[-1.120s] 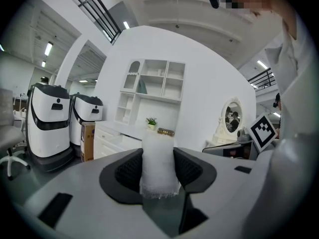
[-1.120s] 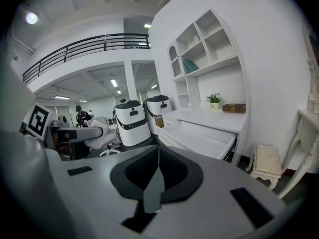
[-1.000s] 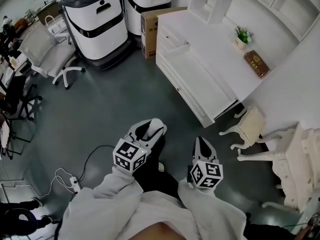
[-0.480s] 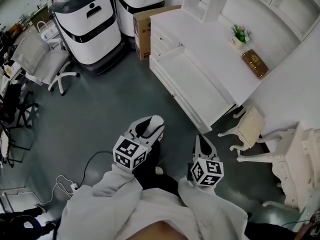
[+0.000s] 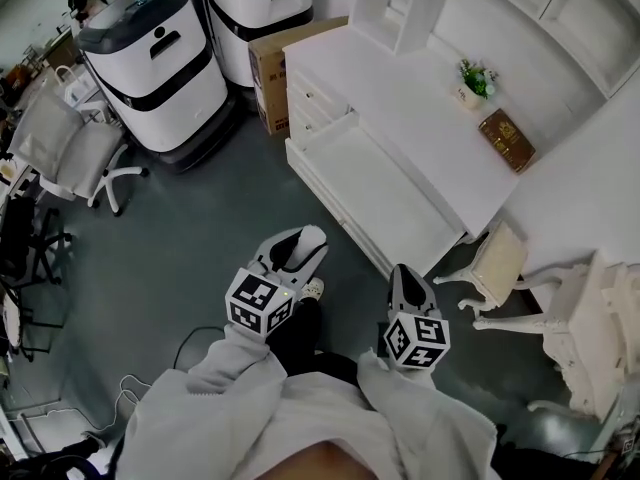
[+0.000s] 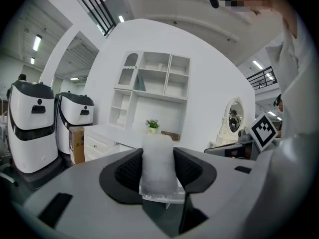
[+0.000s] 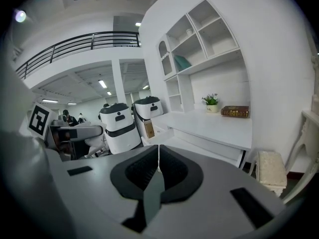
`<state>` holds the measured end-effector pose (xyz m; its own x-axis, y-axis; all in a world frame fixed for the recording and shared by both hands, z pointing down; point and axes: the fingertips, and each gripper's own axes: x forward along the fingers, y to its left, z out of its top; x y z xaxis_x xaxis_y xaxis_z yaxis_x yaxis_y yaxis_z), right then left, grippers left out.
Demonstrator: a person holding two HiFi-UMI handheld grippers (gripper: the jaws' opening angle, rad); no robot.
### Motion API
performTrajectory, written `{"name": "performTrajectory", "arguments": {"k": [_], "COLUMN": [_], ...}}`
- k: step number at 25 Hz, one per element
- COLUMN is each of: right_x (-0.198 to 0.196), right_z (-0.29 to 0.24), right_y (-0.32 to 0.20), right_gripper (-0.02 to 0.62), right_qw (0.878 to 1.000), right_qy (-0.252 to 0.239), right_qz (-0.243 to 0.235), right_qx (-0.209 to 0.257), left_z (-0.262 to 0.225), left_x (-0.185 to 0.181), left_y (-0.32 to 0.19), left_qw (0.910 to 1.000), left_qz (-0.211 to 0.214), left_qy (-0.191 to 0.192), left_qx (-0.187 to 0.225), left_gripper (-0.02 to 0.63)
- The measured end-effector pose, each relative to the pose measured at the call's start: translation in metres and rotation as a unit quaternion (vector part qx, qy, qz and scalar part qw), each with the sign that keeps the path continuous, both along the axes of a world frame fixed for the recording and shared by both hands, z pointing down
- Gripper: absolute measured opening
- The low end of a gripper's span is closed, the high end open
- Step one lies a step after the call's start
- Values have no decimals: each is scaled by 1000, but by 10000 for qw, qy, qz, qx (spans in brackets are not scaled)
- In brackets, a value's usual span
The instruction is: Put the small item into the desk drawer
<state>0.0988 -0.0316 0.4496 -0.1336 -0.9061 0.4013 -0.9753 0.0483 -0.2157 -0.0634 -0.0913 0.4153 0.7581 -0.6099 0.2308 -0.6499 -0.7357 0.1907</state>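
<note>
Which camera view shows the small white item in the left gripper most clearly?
The left gripper view: the small white item stands upright in the middle, clamped between the jaws of the left gripper. The head view shows at most a white bit at that gripper's tip. The right gripper view does not show it.

On the desk (image 5: 420,118) stand a plant (image 5: 474,78) and book (image 5: 506,139); a box (image 5: 268,80) sits beside its left end

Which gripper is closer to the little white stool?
Right. The right gripper is just left of the stool in the head view; the left gripper is farther left.
</note>
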Motion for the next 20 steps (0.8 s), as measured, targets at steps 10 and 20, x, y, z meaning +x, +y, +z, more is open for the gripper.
{"name": "performTrajectory", "arguments": {"k": [10,20], "right_x": [11,21], "right_z": [-11,-8], "right_y": [-67,-126], "right_gripper": [34,34], "right_qw": [9998,9994], "right_qy": [73,30], "right_qz": [193,349], "right_qx": [13,36], "left_z": [-9,-6], "left_x": [11,23], "left_y": [-77,-145], "left_qw": [9998,9993], "left_qz": [158,343], "left_qy": [109,99], "left_qx": [27,76], "left_gripper": [190,190]}}
